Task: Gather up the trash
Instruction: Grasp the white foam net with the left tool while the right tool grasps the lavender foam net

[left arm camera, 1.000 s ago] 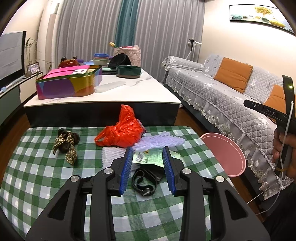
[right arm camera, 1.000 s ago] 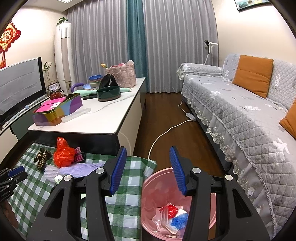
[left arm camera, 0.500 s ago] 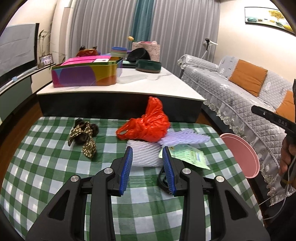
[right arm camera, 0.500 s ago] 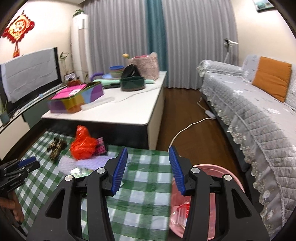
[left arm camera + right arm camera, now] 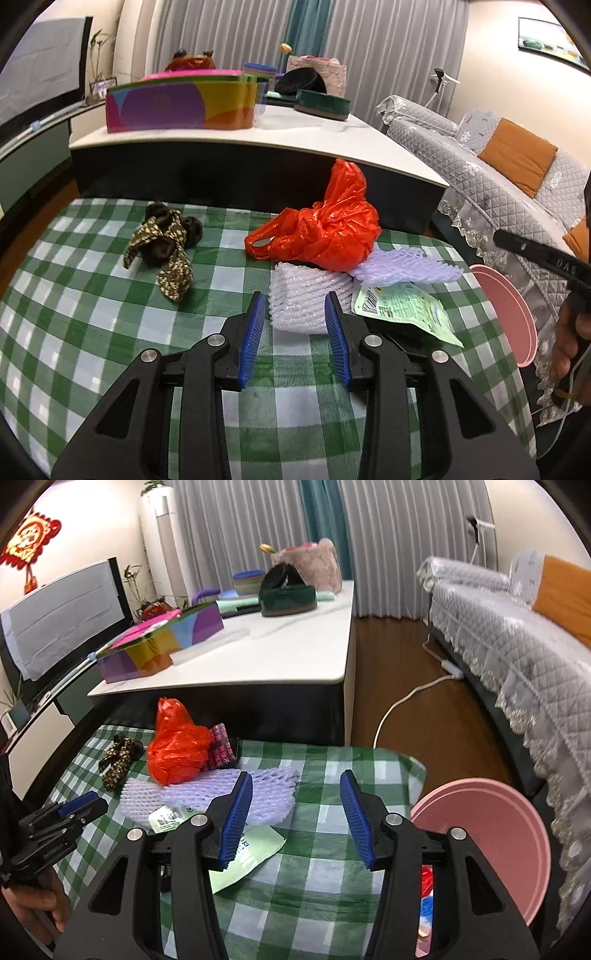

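A low table covered in a green-and-white checked cloth (image 5: 92, 295) is shown, with litter gathered at its centre. A crumpled red plastic bag (image 5: 325, 225) is seen at twelve o'clock of the left gripper (image 5: 295, 328). Touching the bag, nearer the camera, two pale lilac foam-mesh fruit sleeves are laid side by side: a white-lilac sleeve (image 5: 306, 299) directly ahead of the blue pads, and a flatter lilac sleeve (image 5: 406, 266) at two o'clock. A flat green printed sachet (image 5: 402, 306) is placed at three o'clock, partly over a dark object that cannot be made out.

The left gripper's jaws are held apart, having just been opening, with nothing pinched; the near sleeve sits just beyond the tips. The right gripper (image 5: 299, 812) is likewise held apart and empty, its jaws also just opening, above the cloth.

The sleeves are judged very light, soft and springy; a pinch across the near edge should hold. The bag is judged light but slippery.

A round pink plastic bin (image 5: 491, 834) stands beside the table at four o'clock in the right view; red and blue scraps are glimpsed inside.
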A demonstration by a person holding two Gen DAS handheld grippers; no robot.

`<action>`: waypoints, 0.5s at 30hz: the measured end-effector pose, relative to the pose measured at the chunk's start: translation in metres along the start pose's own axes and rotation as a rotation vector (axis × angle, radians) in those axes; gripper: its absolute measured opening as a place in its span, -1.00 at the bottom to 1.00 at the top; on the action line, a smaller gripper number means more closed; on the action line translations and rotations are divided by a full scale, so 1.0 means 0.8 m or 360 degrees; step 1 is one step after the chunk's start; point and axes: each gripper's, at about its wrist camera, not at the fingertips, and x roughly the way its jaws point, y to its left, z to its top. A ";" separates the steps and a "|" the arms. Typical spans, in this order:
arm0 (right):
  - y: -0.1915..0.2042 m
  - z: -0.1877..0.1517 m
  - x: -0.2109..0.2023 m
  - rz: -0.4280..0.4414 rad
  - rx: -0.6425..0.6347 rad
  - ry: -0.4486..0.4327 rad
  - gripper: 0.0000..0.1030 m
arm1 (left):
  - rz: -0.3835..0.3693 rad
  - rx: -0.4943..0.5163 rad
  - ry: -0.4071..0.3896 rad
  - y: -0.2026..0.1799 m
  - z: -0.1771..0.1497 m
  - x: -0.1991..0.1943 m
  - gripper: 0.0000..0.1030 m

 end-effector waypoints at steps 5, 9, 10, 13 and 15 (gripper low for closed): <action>-0.004 -0.001 0.037 0.0071 0.0130 0.0126 0.25 | -0.0007 -0.0055 0.0029 0.007 0.001 0.024 -0.04; -0.008 -0.006 0.061 0.0120 0.0228 0.0233 0.28 | -0.0017 -0.0074 0.0065 0.010 0.000 0.042 -0.02; -0.010 -0.008 0.067 0.0130 0.0260 0.0261 0.28 | -0.0022 -0.0084 0.0075 0.010 0.000 0.045 -0.02; -0.012 -0.012 0.078 0.0173 0.0325 0.0322 0.28 | -0.0049 -0.0109 0.0104 0.009 0.001 0.054 -0.03; -0.008 -0.013 0.082 0.0191 0.0326 0.0340 0.26 | -0.0058 -0.0099 0.0122 0.005 0.000 0.058 -0.03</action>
